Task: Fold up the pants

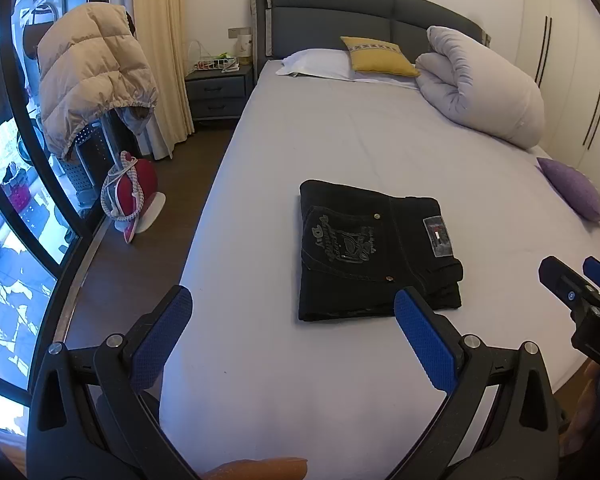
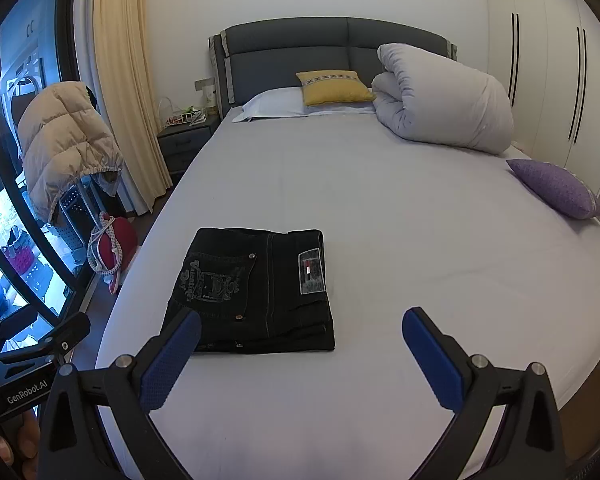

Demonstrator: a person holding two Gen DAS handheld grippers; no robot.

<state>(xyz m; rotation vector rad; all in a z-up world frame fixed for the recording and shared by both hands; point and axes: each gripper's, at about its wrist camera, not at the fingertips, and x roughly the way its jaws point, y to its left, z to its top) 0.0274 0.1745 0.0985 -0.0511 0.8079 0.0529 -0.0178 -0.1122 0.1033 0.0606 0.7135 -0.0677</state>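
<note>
Nearest the lens, the left tongs (image 1: 292,312) stand spread and hold nothing, low in the left wrist view, and the right tongs (image 2: 302,334) are likewise spread and bare in the right wrist view. Just beyond both, the pants (image 1: 374,250) lie on the bed (image 1: 260,184) as a compact black stack, pocket and label up, in the centre of the left view and left of centre in the right. The fold looks finished, so the risk is mainly of undoing it: one of the blue fingertips (image 1: 406,306) overlaps the near edge in the picture, and a careless sweep could drag the top layer askew. Further out, the rolled duvet (image 2: 444,100) and purple cushion (image 2: 556,188) sit well apart.
</note>
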